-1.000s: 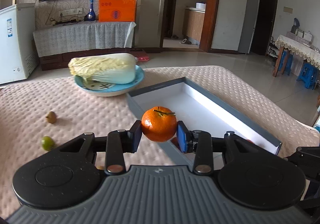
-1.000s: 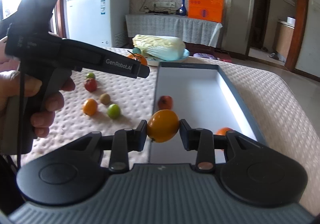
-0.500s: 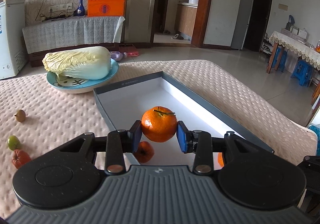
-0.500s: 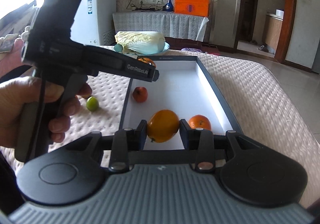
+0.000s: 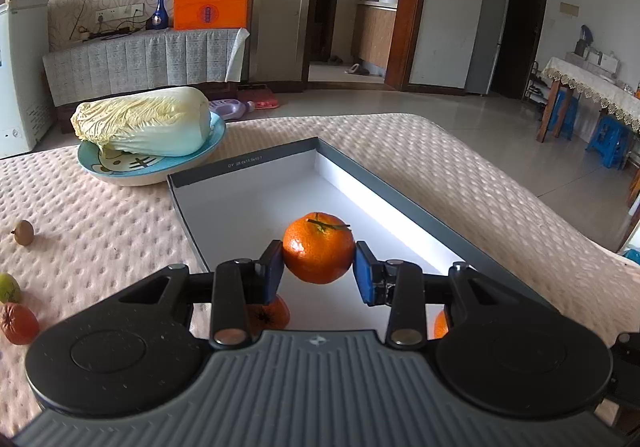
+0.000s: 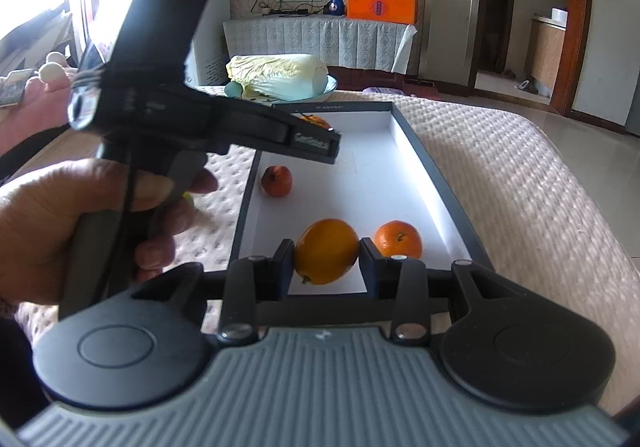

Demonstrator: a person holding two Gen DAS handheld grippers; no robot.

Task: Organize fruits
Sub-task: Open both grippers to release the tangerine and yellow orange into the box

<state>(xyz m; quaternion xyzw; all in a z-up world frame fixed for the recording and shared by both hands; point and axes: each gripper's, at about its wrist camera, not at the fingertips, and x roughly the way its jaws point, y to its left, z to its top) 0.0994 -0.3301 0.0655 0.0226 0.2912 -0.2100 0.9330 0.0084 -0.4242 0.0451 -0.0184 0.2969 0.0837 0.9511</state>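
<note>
Both fruits moved over the box (image 5: 400,203) now. Left hand-held gripper (image 5: 318,271) pinching mandarin (image 5: 318,253), right hand-held gripper (image 6: 327,263) pinching yellow fruit (image 6: 326,251), mid-frame. Drop next, prob.

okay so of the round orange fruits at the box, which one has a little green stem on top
The mandarin held between the left tongs over the grey box. A thin green stem lies across its top; the yellow-orange fruit in the right tongs is smoother, with no green stem visible.

Oranges, grey, pink and pale green

The tangerine (image 5: 318,247) is bright orange with a green stem; the tray (image 5: 440,223) is grey-rimmed and white inside; the surface (image 5: 100,223) wears a pink dimpled cover; the cabbage (image 5: 144,121) is pale yellow-green on a light-blue plate (image 5: 120,171).
</note>
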